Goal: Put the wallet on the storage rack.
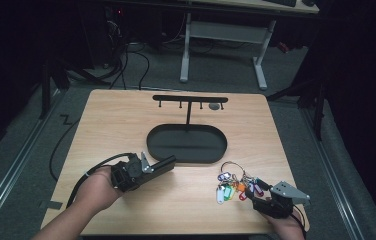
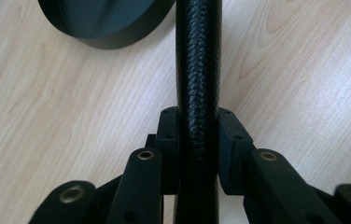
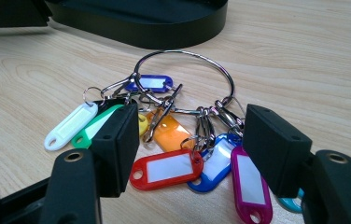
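High view above the table (image 1: 126, 120) looking forward and down, both gripper views close, sharing the black tray (image 1: 186, 144).

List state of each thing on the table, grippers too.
left gripper: shut on black textured case, holding it just above the table
right gripper: open, jaws either side of the tags, nothing gripped
key ring with coloured tags: flat on the table, tags fanned out
hook stand: upright in its oval tray, hooks bare
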`<state>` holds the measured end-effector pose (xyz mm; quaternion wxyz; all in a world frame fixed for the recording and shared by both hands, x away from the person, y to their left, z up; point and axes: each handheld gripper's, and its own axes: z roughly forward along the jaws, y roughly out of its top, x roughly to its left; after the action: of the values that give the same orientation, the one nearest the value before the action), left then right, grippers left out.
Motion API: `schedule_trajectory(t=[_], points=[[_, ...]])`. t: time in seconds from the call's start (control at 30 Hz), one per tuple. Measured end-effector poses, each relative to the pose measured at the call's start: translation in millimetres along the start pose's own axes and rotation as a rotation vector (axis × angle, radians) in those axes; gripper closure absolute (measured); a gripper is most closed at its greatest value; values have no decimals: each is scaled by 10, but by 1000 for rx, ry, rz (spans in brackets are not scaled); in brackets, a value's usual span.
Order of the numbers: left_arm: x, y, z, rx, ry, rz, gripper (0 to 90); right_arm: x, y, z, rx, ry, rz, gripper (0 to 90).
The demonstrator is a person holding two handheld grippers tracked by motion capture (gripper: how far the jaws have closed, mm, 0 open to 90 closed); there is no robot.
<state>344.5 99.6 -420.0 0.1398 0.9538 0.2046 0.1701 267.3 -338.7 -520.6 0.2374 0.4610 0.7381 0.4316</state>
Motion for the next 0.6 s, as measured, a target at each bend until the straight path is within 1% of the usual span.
schedule_trajectory(t=[0.13,0.23,0.3,0.37,0.4,0.47,0.5,0.6], points=[[7,41,-74,-34,19,10,737,1,2,-8,-4,-1,-2,368],[11,76,-108,-48,41,34,737,3,0,-5,-2,-2,1,372],[-6,97,-122,-70,72,66,737,2,0,-4,-2,-1,2,373],[-23,119,-134,-91,90,89,737,3,1,-5,-3,-2,1,375],[-37,137,-140,-104,105,111,737,2,2,-5,-5,-3,-1,375],[-49,167,-150,-116,112,121,736,-1,2,-7,-9,-7,-4,376],[-46,189,-153,-123,109,125,736,-2,2,-10,-13,-11,0,376],[-25,238,-145,-121,110,141,736,-8,-1,-13,-19,-17,9,376]])
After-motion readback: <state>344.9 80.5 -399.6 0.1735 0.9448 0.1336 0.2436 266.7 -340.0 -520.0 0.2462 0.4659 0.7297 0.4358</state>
